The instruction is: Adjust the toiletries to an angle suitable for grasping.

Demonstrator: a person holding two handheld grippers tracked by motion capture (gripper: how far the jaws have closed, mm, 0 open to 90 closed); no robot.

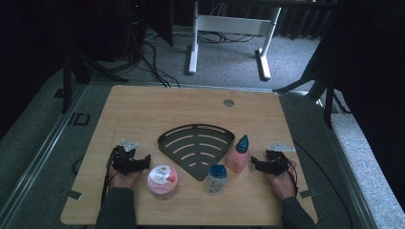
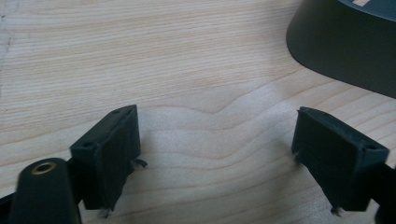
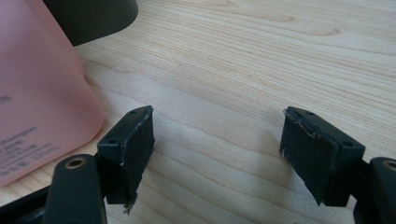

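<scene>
A black fan-shaped slotted rack (image 1: 198, 145) lies in the middle of the wooden table (image 1: 143, 109). In front of it stand a round pink-lidded jar (image 1: 163, 181), a small bottle with a blue cap (image 1: 217, 178) and a pink bottle with a blue top (image 1: 238, 154). My left gripper (image 1: 145, 160) rests on the table left of the jar, jaws wide open over bare wood (image 2: 215, 140), the rack's dark wall (image 2: 345, 46) ahead to the right. My right gripper (image 1: 254, 164) lies just right of the pink bottle (image 3: 37, 102), open with nothing between its jaws (image 3: 217, 144).
A round cable hole (image 1: 229, 102) sits near the table's far edge. Beyond the table there is grey carpet with a white desk frame (image 1: 229, 28) and cables. Dark tripod legs stand at both far corners.
</scene>
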